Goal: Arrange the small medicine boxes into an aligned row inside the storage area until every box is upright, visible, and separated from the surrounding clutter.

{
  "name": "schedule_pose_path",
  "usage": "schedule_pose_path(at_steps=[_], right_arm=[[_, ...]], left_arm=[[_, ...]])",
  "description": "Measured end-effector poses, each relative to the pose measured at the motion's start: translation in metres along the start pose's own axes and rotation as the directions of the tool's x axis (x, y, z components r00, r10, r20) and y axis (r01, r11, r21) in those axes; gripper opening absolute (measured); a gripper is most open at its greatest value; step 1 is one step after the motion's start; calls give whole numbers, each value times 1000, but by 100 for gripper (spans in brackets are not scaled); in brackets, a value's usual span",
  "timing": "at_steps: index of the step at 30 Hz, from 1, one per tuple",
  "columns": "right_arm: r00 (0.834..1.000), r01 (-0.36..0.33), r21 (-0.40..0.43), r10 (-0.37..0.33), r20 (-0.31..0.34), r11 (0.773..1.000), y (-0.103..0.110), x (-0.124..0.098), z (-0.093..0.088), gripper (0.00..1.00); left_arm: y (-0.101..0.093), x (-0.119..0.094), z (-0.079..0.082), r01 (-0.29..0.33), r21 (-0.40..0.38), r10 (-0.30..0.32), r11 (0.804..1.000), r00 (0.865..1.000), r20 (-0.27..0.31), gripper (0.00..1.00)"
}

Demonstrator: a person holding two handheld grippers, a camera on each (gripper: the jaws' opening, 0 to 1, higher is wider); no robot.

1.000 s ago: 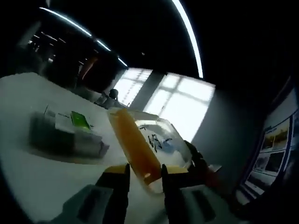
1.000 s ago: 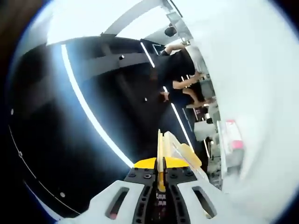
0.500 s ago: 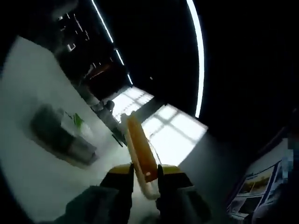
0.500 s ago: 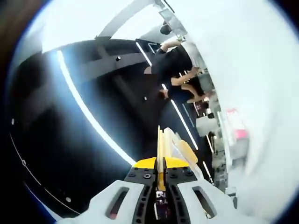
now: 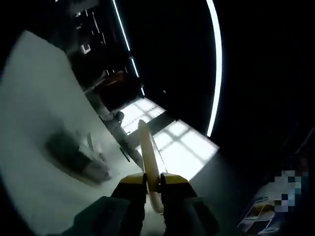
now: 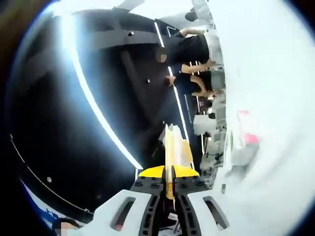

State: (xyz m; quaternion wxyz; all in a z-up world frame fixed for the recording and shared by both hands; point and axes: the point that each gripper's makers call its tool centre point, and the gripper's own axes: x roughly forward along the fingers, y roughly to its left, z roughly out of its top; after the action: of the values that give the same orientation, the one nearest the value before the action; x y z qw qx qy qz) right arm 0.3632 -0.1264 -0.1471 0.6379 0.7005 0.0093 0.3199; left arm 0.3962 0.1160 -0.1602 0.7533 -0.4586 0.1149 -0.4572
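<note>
My left gripper is shut on the orange rim of a clear plastic container, which I see almost edge-on, rising from between the jaws. A blurred cluster of small medicine boxes lies on the white table to the left of it. My right gripper is shut on a thin yellow and clear edge that looks like the same container. A white box with a pink patch lies blurred on the white table at the right.
Both views are strongly tilted, and dark ceiling with light strips takes up much of each. Bright windows stand behind the container. People stand by the far end of the table. Posters hang on the wall at lower right.
The left gripper view has rolled and tipped upward, so the container has gone from broadside to edge-on and the jaws look closer together. The right gripper view has turned slightly, its grip unchanged.
</note>
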Motion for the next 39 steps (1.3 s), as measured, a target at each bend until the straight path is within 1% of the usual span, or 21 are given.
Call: schedule_pose_path(at_steps=[3, 7, 9, 10, 11, 12, 13, 14, 15, 16, 17, 18, 19, 22, 24, 27, 30, 34, 36, 37, 39], right_arm=[[1000, 16, -20, -17, -26, 1000, -5, 11, -7, 2], [998, 44, -72, -47, -42, 996, -12, 23, -8, 2], [998, 51, -83, -54, -44, 995, -13, 29, -8, 2], [997, 51, -86, -55, -44, 995, -14, 32, -8, 2], [997, 51, -90, -56, -44, 995, -16, 35, -6, 2], [996, 62, -98, -69, -61, 993, -20, 37, -7, 2], [995, 74, -104, -80, -52, 992, -22, 40, -6, 2], [994, 91, -117, -98, -56, 989, -27, 42, -7, 2], [994, 87, -131, -95, -52, 988, -29, 46, -5, 2], [994, 87, -129, -94, -53, 988, -31, 49, -4, 2], [994, 87, -102, -93, -56, 991, -33, 51, -4, 2], [996, 76, -83, -80, -47, 994, -32, 53, -2, 2], [996, 74, -83, -78, -47, 994, -33, 54, -1, 2], [995, 89, -89, -93, -48, 992, -35, 61, 1, 2], [992, 105, -111, -112, -54, 988, -36, 66, 2, 2], [990, 118, -148, -128, -56, 982, -36, 74, 9, 2], [983, 154, -200, -170, -66, 968, -42, 82, 12, 2], [972, 196, -282, -224, -71, 939, -53, 92, 15, 3], [963, 230, -343, -264, -55, 911, -64, 99, 18, 3], [962, 236, -354, -270, -51, 905, -64, 99, 11, 3], [955, 256, -376, -293, -44, 891, -73, 105, 12, 3]], left_arm=[[3, -1, 10, -17, 17, 17, 1000, 1000, 7, 9], [11, 1, 23, -39, 48, 39, 998, 999, 4, 9], [14, 3, 27, -57, 70, 57, 996, 998, 6, 10], [18, 4, 30, -75, 94, 75, 993, 997, 5, 10], [23, 4, 32, -104, 142, 105, 984, 994, 3, 7], [23, 4, 32, -109, 197, 115, 974, 993, -18, 6], [28, 6, 36, -149, 198, 152, 969, 988, -1, 6], [32, 7, 38, -168, 240, 175, 956, 985, -7, 6], [31, 11, 40, -161, 247, 168, 956, 986, -8, 6], [33, 13, 44, -159, 242, 164, 957, 986, -1, 6], [35, 15, 47, -156, 223, 160, 962, 987, 1, 6], [35, 17, 48, -138, 176, 141, 975, 990, -8, 6], [37, 20, 50, -131, 153, 133, 980, 991, -4, 5], [42, 24, 58, -135, 149, 137, 980, 991, -4, 5], [47, 27, 62, -154, 169, 157, 974, 987, -9, 5], [50, 32, 67, -162, 174, 166, 971, 986, -13, 5], [54, 34, 73, -184, 212, 191, 960, 981, -14, 5], [65, 37, 82, -227, 258, 237, 939, 971, -10, 5], [73, 38, 85, -251, 275, 262, 928, 965, -3, 5], [75, 39, 86, -255, 278, 266, 926, 964, -1, 5], [83, 40, 88, -268, 277, 278, 923, 961, 3, 5]])
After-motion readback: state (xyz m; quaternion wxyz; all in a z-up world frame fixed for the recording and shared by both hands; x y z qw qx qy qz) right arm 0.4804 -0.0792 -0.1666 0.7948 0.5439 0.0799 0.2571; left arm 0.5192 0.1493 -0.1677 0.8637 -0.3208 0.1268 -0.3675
